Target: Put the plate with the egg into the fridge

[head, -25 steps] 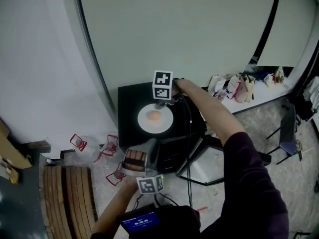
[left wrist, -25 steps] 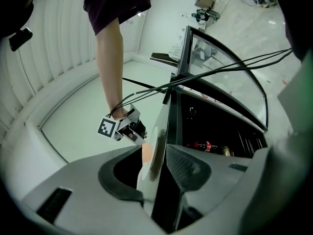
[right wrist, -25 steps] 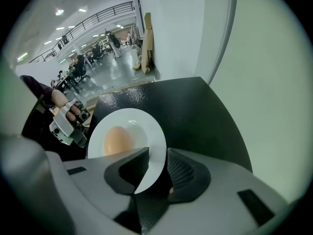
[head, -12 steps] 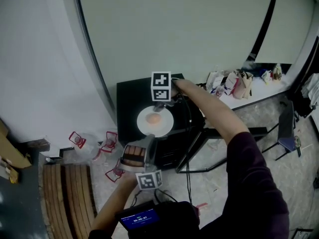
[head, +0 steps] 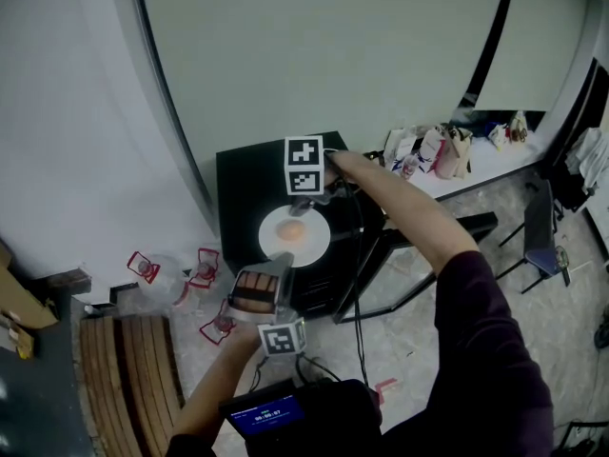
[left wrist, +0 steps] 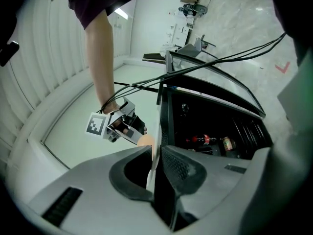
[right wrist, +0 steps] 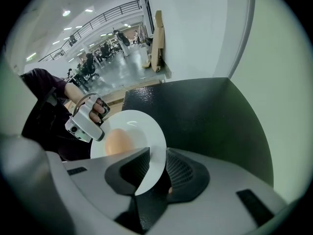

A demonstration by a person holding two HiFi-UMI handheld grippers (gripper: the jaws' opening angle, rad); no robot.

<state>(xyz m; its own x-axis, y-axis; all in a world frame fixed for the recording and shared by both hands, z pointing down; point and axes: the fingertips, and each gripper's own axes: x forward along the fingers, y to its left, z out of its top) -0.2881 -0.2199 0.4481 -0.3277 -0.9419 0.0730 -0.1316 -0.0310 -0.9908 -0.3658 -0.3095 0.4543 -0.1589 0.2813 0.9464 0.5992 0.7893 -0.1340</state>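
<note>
As we hold it, plate (head: 316, 242): round, glossy white, level, face up over fridge (head: 243, 179) top.
Egg (head: 293, 230): smooth, tan, centred.
Right claw (right wrist: 157, 156): clamping far rim.
Left claw (left wrist: 156, 152): just closed onto near rim.

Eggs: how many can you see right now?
1: a brown egg in the middle of the white plate, above the top of the black fridge. Its interior shows only partly, so more could be hidden.
</note>
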